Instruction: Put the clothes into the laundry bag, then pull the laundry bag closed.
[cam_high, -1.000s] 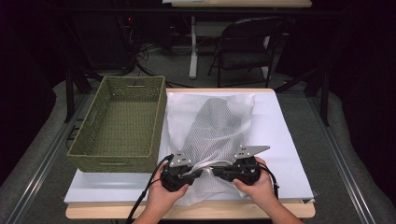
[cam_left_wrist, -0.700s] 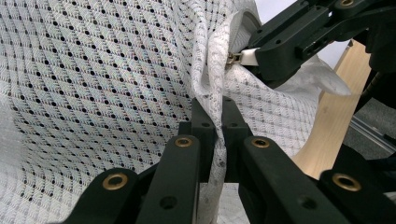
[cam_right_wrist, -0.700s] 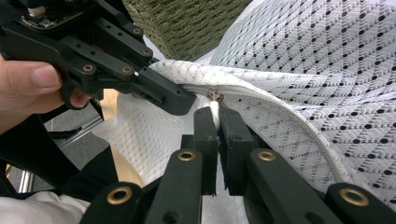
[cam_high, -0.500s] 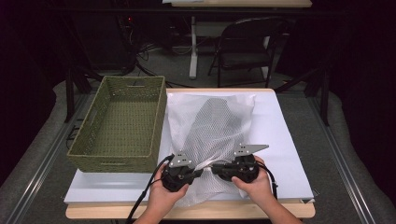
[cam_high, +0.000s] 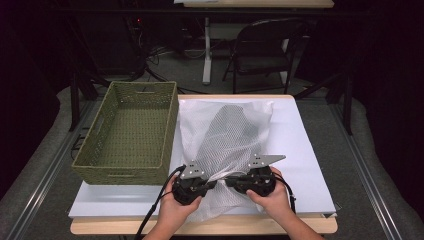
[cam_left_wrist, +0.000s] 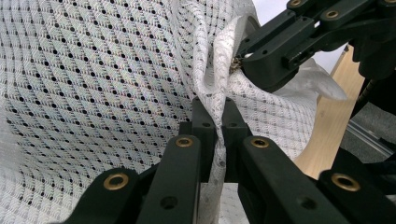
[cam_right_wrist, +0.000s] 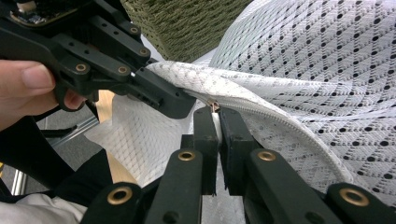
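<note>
Lying on the white-covered table (cam_high: 305, 150) beside a green basket (cam_high: 132, 130), the mesh laundry bag (cam_high: 227, 137) is pinched at its near edge: left tool (cam_left_wrist: 215, 116) clamped on fabric, right tool (cam_right_wrist: 215, 114) clamped at the zipper (cam_right_wrist: 261, 109).

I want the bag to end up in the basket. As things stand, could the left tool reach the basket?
Probably yes. The basket sits open-topped just left of the left tool, with nothing between them. But that tool is shut on the mesh bag, as is the right tool.

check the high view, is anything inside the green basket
No, the green basket shows bare woven floor; the mesh bag lies beside it.
</note>
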